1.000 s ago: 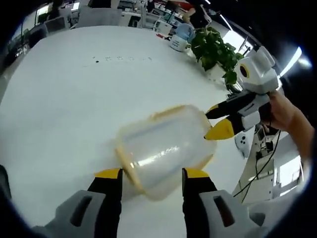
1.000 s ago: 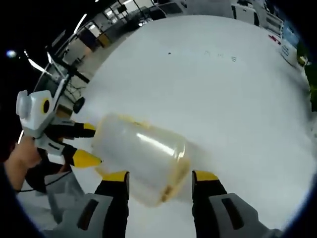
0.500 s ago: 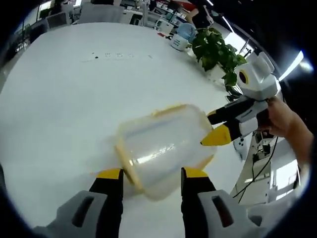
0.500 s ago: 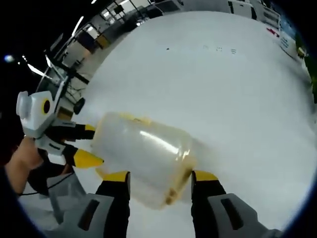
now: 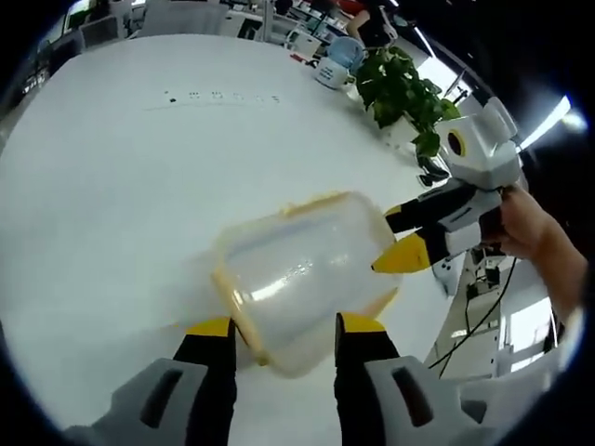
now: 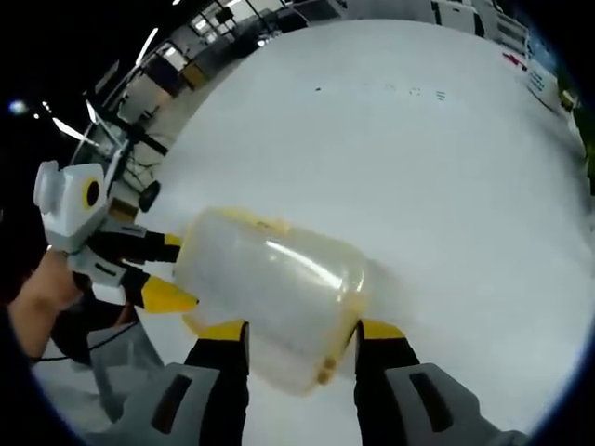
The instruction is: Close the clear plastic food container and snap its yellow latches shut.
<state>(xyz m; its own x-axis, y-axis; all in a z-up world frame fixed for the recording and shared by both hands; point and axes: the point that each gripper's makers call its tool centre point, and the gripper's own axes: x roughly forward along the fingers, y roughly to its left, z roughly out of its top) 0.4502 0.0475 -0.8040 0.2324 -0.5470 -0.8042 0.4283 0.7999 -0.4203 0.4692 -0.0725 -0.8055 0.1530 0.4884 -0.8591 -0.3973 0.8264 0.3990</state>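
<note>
The clear container (image 5: 299, 279) lies on its side on the white tabletop (image 5: 121, 186), yellow trim at its rim. In the left gripper view the left claw (image 5: 284, 327) straddles the container's near end at 6 o'clock, jaws spread, both tips against it; whether they squeeze it cannot be told. The right claw (image 5: 402, 237) comes in at 3 o'clock, jaws apart at the far end. In the right gripper view the right claw (image 6: 299, 330) flanks the container (image 6: 274, 288); the left claw (image 6: 172, 274) sits at 9 o'clock. A plant (image 5: 400, 93) stands at 1 o'clock.
</note>
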